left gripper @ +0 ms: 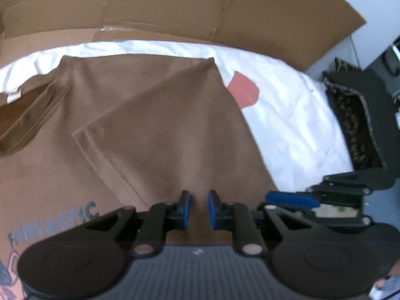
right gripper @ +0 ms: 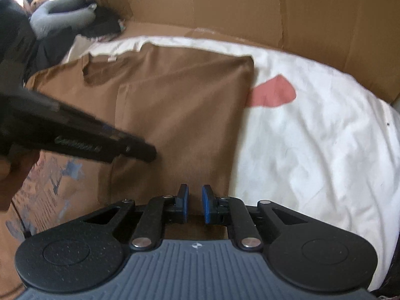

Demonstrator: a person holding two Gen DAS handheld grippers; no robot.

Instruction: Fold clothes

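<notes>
Brown T-shirt [left gripper: 155, 135] lies flat on white sheet [left gripper: 295, 125], one sleeve folded in over the body; printed front (grey lettering) at near left. Cardboard wall [left gripper: 175, 5] behind. Left gripper [left gripper: 199, 208] over shirt's folded part, jaws narrowly apart, nothing pinched. Right gripper [right gripper: 195, 203] over shirt's right edge, same narrow gap, no cloth betw. pads. Pink patch [right gripper: 273, 95] on sheet beside shirt.

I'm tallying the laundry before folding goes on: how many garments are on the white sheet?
1: a brown cotton T-shirt with blue lettering, spread over the white sheet's left part, one side folded inward. The pink patch beside it seems printed on the sheet. More may be hidden.
</notes>
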